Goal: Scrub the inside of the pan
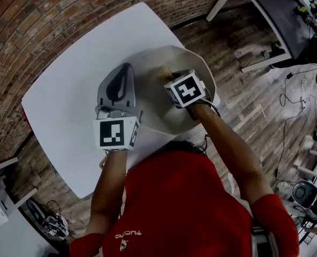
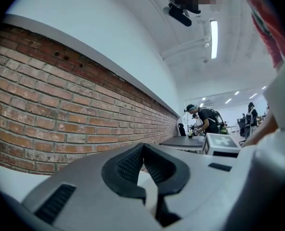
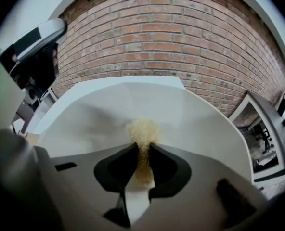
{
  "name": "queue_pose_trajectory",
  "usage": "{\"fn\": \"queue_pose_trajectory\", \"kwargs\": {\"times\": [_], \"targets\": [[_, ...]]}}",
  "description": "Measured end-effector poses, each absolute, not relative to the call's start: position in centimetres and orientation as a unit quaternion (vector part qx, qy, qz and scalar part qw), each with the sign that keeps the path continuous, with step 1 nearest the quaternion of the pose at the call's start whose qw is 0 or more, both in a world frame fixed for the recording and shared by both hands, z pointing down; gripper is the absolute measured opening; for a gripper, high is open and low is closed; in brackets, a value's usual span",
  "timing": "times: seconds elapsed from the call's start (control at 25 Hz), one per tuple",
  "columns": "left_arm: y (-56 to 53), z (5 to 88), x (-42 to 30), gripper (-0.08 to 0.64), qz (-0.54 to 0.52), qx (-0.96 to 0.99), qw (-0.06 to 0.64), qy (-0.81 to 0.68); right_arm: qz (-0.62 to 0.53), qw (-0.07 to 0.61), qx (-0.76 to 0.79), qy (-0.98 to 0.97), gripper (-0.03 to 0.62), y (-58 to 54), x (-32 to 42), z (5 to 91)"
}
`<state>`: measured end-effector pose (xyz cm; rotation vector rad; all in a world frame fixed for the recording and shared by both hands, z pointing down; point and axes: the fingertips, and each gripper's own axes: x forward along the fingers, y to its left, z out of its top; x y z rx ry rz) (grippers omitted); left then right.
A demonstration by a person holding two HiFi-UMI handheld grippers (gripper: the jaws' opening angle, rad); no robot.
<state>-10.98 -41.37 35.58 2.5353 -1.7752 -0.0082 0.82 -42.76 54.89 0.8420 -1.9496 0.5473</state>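
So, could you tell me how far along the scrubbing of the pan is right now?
Done: the right gripper is shut on the yellowish scrubber, whose tip sits against the pan's pale inside. In hand, apparently: scrubbing that inner wall. The left gripper, jaws together, is by the pan's left rim. Left: I cannot tell how much is covered; no dirt or suds show.

Left claw closed – right claw clamped on scourer.
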Motion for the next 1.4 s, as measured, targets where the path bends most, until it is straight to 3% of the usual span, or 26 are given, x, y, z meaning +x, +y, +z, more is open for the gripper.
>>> {"fn": "queue_pose_trajectory", "kwargs": {"times": [0.36,1.0,1.2,1.4], "targets": [[-41.1,35.3,-11.6,0.014,-0.009,0.814,0.021,-0.580,0.240,0.471,0.222,-0.820,0.075,-35.9,-4.6,55.2],[-40.6,34.6,-10.8,0.014,-0.018,0.814,0.015,-0.580,0.230,0.576,0.287,-0.730,0.075,-38.4,4.7,56.4],[-40.6,34.7,-11.2,0.014,-0.019,0.812,0.018,-0.583,0.244,0.517,0.221,-0.790,0.075,-35.4,-0.2,54.6],[-40.5,34.8,-10.6,0.014,-0.020,0.813,0.018,-0.582,0.201,0.522,0.170,-0.811,0.075,-32.8,-2.9,54.4]]}}
